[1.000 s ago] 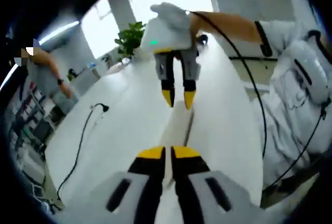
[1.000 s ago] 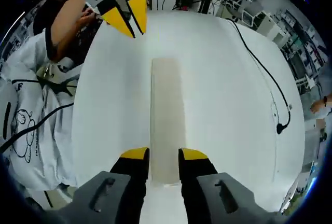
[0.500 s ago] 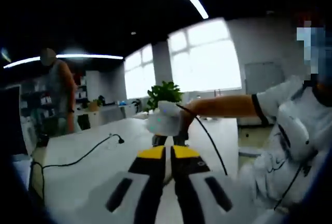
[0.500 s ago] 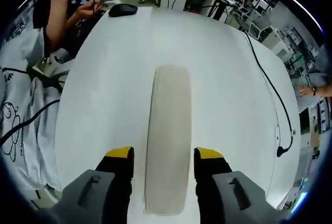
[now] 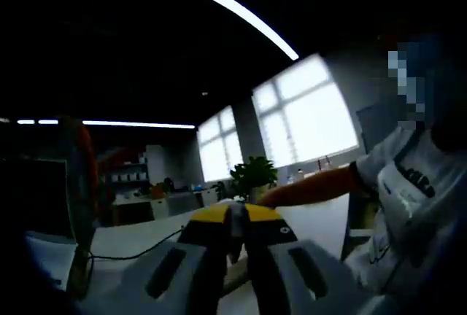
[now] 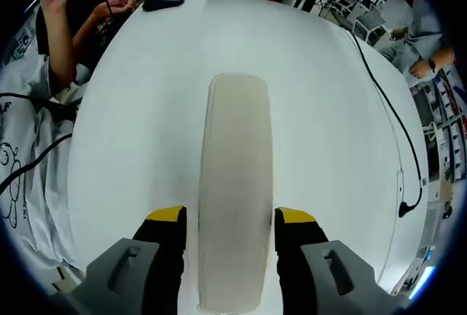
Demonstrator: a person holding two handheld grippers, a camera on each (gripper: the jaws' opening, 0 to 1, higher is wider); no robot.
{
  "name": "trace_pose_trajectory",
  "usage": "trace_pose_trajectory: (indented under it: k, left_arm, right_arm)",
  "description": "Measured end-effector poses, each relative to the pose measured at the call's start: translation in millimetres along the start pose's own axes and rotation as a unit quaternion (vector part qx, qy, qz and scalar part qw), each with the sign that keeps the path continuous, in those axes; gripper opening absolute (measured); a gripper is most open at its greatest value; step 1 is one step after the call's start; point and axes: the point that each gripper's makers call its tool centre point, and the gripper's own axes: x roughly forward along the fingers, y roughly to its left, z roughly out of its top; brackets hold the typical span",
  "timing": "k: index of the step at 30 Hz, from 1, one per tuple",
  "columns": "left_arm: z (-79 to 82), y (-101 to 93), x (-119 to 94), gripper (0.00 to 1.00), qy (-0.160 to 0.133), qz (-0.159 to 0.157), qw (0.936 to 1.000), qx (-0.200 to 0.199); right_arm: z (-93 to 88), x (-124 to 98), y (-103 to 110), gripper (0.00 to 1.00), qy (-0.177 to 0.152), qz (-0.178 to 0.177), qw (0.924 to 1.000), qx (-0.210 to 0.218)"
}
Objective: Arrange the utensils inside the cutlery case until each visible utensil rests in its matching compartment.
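one long, pale beige cutlery case (image 6: 235, 184), lid shut, rounded ends

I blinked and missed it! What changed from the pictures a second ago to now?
The left gripper swung up and away from the case; its view went from the table to the windows and ceiling, jaws together. The right gripper spread its jaws wider around the long beige cutlery case. The case stayed flat on the white table, lid shut.
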Motion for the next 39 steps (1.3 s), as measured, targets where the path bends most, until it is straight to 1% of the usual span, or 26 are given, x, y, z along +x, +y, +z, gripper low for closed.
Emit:
trace_pose_trajectory:
  k: [4, 6, 11, 15, 18, 21, 23, 25, 28, 29, 30, 34, 39]
  left_arm:
    - [-2.0, 4.0, -2.6, 0.06, -0.004, 0.013, 0.9999, -0.001]
    - [-1.0, 4.2, -4.1, 0.06, -0.013, 0.013, 0.9998, -0.008]
    - [-2.7, 11.2, -8.1, 0.06, -0.029, 0.022, 0.9992, -0.017]
    - [-6.6, 12.4, -11.3, 0.06, -0.037, 0.022, 0.9987, -0.028]
    - [-10.6, 13.8, -13.7, 0.06, -0.035, 0.025, 0.9986, -0.031]
    - [-14.3, 15.9, -15.8, 0.06, -0.03, 0.029, 0.9987, -0.03]
    - [-16.3, 17.2, -16.9, 0.06, -0.029, 0.031, 0.9986, -0.031]
    - [-19.1, 17.5, -17.8, 0.06, -0.027, 0.032, 0.9986, -0.034]
    - [-23.0, 18.5, -18.7, 0.06, -0.024, 0.034, 0.9984, -0.037]
    - [-24.0, 18.6, -18.7, 0.06, -0.025, 0.035, 0.9984, -0.038]
    - [-24.6, 18.3, -18.5, 0.06, -0.025, 0.034, 0.9983, -0.039]
    - [-25.6, 17.0, -17.4, 0.06, -0.022, 0.032, 0.9986, -0.035]
    - [-25.4, 16.0, -17.8, 0.06, -0.022, 0.031, 0.9987, -0.032]
  right_arm:
    - [-1.6, 1.5, -4.7, 0.46, 0.005, 0.004, 1.0, 0.002]
    - [-3.3, 4.4, -2.7, 0.43, 0.009, 0.007, 0.9999, -0.001]
    - [-3.4, 4.4, -3.1, 0.42, 0.015, 0.007, 0.9999, 0.003]
    - [-3.0, 4.5, -0.6, 0.42, 0.016, 0.009, 0.9997, 0.018]
    - [-2.3, 3.2, 2.8, 0.41, 0.016, 0.011, 0.9997, 0.017]
    - [1.3, 1.9, 6.0, 0.41, 0.005, 0.015, 0.9998, 0.009]
    - [2.0, 1.5, 6.7, 0.41, 0.007, 0.02, 0.9997, 0.008]
    - [0.0, 1.1, 10.2, 0.41, 0.008, 0.021, 0.9997, -0.004]
    - [-0.2, 0.4, 5.7, 0.41, 0.006, 0.02, 0.9998, -0.004]
    - [-1.6, -0.4, 7.7, 0.41, 0.006, 0.022, 0.9997, -0.002]
    - [-2.1, -0.8, 8.1, 0.41, 0.001, 0.019, 0.9998, -0.006]
    - [-7.5, -3.2, 15.4, 0.41, -0.001, 0.019, 0.9997, -0.016]
    - [-6.8, -3.4, 18.3, 0.41, -0.005, 0.023, 0.9996, -0.018]
